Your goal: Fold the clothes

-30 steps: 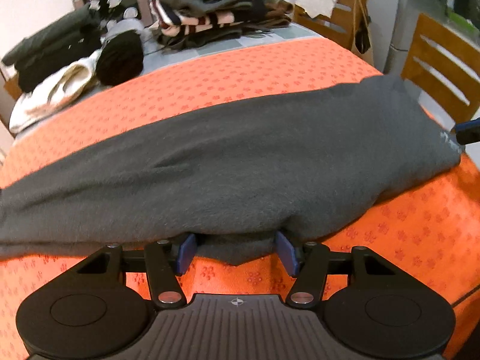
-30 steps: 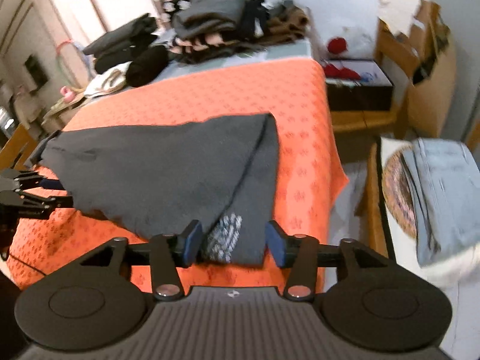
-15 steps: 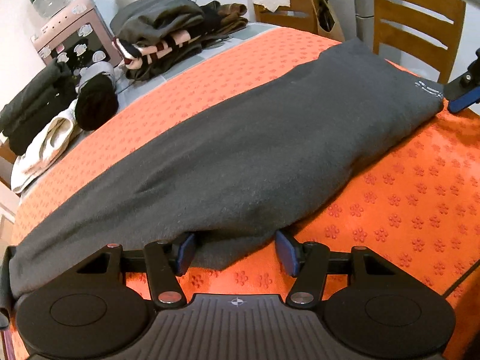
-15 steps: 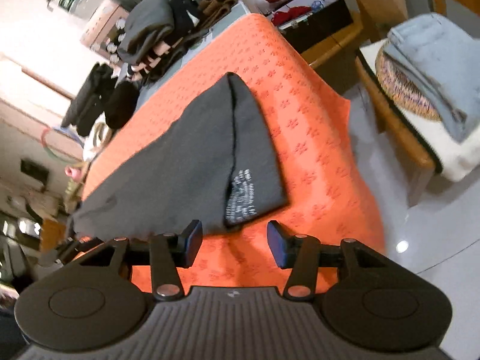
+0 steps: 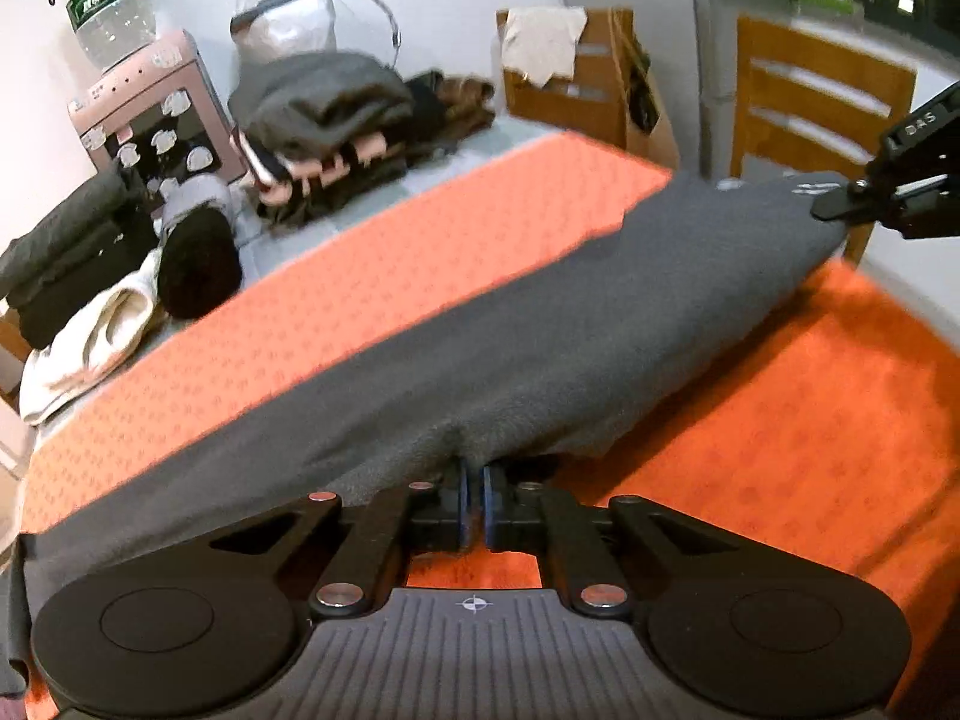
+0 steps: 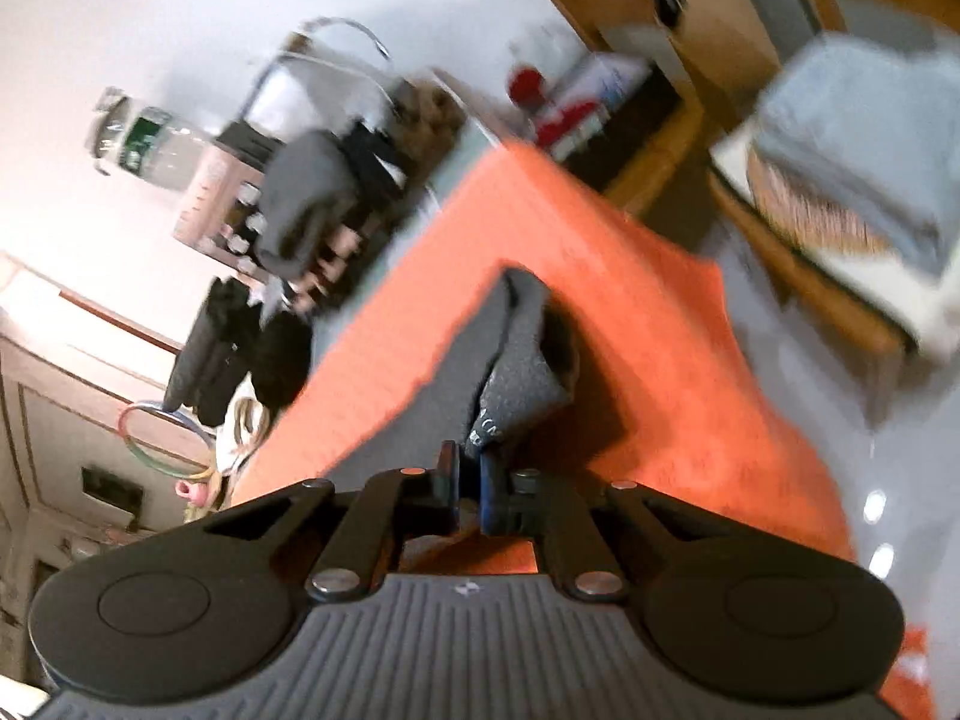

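Both my grippers have just clamped shut on the grey garment point(image 5: 540, 324), lifting its near edge off the orange tabletop point(image 5: 336, 300). Left gripper point(image 5: 472, 501) pinches mid-edge; right gripper point(image 6: 469, 483) pinches the labelled end, the garment's length running between them.

I see one dark grey garment point(image 5: 510, 324), folded lengthwise, stretched across the orange cloth point(image 5: 336, 300); both ends pinched up off it; its middle sags onto it.

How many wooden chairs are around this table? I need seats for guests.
2 in the left wrist view: one chair past the table's right corner, another draped with pale cloth behind the far edge. Others may be hidden.
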The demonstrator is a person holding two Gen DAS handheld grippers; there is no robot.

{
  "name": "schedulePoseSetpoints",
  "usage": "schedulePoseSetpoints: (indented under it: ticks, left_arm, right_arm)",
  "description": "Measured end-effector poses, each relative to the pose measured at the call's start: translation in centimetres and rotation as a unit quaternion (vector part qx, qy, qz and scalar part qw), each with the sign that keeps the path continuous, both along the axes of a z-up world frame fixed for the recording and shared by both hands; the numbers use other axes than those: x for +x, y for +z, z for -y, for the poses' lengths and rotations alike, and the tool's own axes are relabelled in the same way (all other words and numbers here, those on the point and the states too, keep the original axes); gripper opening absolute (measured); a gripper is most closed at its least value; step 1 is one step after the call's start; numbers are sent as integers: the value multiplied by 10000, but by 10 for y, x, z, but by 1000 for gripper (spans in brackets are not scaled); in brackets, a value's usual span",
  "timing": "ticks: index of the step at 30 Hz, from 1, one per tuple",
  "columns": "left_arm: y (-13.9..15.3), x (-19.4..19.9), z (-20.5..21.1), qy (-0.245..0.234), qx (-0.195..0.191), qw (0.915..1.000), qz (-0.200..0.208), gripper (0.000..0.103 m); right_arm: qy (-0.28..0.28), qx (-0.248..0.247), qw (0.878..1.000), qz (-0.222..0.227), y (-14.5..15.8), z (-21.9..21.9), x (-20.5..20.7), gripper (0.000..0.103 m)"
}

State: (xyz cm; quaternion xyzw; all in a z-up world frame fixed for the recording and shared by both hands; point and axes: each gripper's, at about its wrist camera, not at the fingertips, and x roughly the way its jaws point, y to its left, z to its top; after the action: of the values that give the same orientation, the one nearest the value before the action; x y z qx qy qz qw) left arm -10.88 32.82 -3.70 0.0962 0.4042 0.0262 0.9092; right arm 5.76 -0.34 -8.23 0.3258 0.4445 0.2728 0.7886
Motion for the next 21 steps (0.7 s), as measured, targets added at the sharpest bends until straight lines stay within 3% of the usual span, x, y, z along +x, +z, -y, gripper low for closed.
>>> schedulePoseSetpoints:
  ticks: [4, 7, 11, 14, 16, 21]
  left_arm:
    - [24, 4, 14, -446, -450, 9980, 16, 7]
    - [26, 14, 31, -767, -824, 9936, -81, 8]
    - [12, 26, 50, -1103, -1291, 9845, -438, 14]
    - [3, 22, 57, -1310, -1419, 9791, -638, 29]
    - [-1, 17, 54, -1209, -1394, 9806, -655, 37]
    - [-5, -4, 27, -270, -1335, 9896, -453, 42]
  right_arm:
    - [-181, -235, 9987, 402, 28, 21, 11, 7]
    - [-358, -592, 9963, 501, 31, 47, 19, 7]
    - [-404, -976, 9939, 306, 14, 72, 31, 7]
    - [-137, -1330, 9910, 73, -9, 77, 36, 10]
    - [-40, -1726, 9850, 77, -15, 72, 37, 18]
    - [-37, -2663, 9625, 519, -8, 57, 25, 39]
